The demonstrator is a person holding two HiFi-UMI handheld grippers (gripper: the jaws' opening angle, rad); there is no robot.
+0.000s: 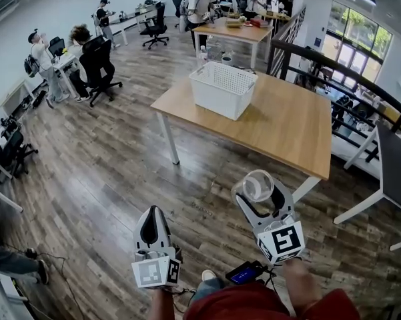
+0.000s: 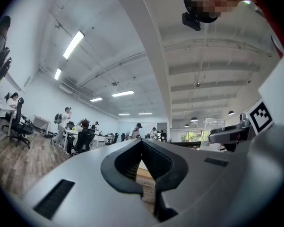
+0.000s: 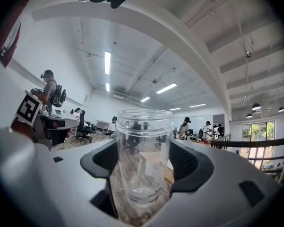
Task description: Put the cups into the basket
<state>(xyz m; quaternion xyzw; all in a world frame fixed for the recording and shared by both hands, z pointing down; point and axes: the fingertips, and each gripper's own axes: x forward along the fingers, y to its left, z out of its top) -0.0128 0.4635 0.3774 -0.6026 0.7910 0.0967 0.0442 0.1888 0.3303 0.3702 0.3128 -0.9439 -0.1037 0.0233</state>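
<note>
A white mesh basket (image 1: 221, 89) stands on the far-left part of a wooden table (image 1: 287, 122), well ahead of both grippers. A clear cup (image 1: 257, 185) is held upright by my right gripper (image 1: 259, 192), which is shut on it over the floor, short of the table's near edge. In the right gripper view the cup (image 3: 143, 155) fills the space between the dark pads (image 3: 186, 162), and it looks empty. My left gripper (image 1: 153, 213) hangs lower left over the floor, shut with nothing in it. Its jaws meet in the left gripper view (image 2: 149, 178).
People sit and stand at desks with black office chairs (image 1: 97, 69) at the far left. A second table (image 1: 237, 32) with items stands behind the basket. A black railing (image 1: 333, 65) runs along the right, beside a dark table (image 1: 397, 172). Wooden floor lies between me and the table.
</note>
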